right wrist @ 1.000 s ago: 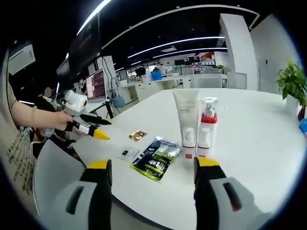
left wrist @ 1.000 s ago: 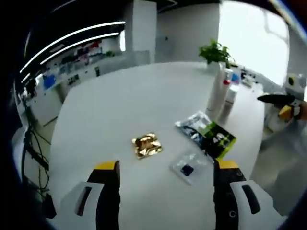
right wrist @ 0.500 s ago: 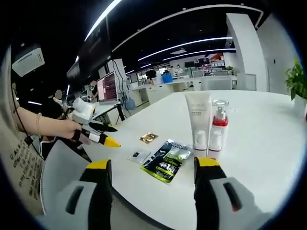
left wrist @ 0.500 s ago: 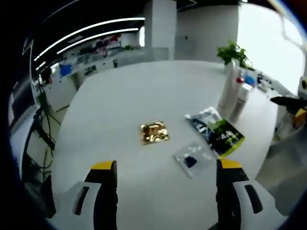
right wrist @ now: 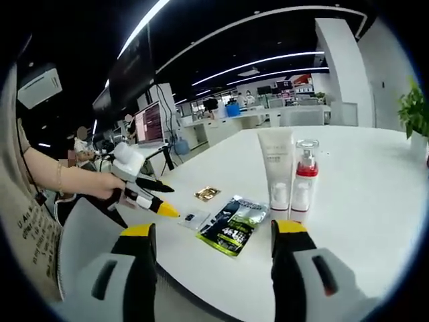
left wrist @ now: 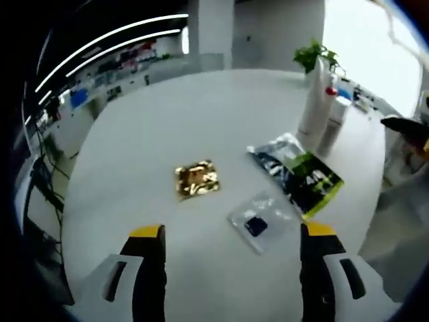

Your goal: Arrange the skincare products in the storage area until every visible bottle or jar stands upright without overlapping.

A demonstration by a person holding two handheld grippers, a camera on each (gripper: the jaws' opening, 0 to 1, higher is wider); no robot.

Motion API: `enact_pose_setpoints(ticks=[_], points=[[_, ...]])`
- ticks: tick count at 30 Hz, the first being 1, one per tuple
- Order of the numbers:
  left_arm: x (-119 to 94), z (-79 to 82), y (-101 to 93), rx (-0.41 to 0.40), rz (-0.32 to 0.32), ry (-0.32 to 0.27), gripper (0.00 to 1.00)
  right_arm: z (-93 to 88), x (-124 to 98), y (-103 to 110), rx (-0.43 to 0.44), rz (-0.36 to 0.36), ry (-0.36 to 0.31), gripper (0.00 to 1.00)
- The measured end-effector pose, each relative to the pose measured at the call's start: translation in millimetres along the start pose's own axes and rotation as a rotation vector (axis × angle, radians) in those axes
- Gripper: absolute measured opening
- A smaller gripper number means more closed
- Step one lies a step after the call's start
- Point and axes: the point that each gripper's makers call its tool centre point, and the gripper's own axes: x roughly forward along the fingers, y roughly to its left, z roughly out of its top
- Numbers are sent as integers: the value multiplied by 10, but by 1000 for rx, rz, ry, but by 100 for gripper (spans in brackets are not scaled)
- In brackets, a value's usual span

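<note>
The left gripper, yellow-tipped jaws spread wide and holding nothing, hangs over the near part of the round white table. Since a moment ago its view has swung a little, so the small gold foil sachet now sits left of centre between the jaws rather than under the middle; the sachet itself has not moved. In the right gripper view the same left gripper has come forward over the table edge, its tips closer to the flat clear packet with a dark square inside.

The right gripper is likewise parted and empty, held back off the table edge, and its view has barely changed.

Further out, the black-and-green foil pouch lies flat, near the foot of the tall white squeeze tube, which stands upright on its cap. Just beside the tube stands the clear pump bottle with a red collar, also upright, not overlapping.

By my reading both bottles already meet the goal, and the left approach suggests tidying the flat sachets comes next.
</note>
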Motion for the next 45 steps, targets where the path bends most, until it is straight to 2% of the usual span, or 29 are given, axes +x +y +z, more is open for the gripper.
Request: enact_pose_setpoints(ticks=[10, 19, 26, 35, 45], points=[[181, 141, 211, -60, 78, 0, 79, -34, 18, -19, 3, -11, 24, 70], [419, 246, 534, -118, 147, 19, 80, -74, 43, -61, 7, -31, 54, 70], [489, 272, 536, -132, 134, 25, 79, -104, 48, -101, 19, -50, 72, 70], [579, 229, 595, -138, 148, 57, 79, -123, 47, -123, 24, -63, 82, 70], [694, 220, 565, -161, 167, 87, 76, -162, 58, -127, 31, -60, 104, 70]])
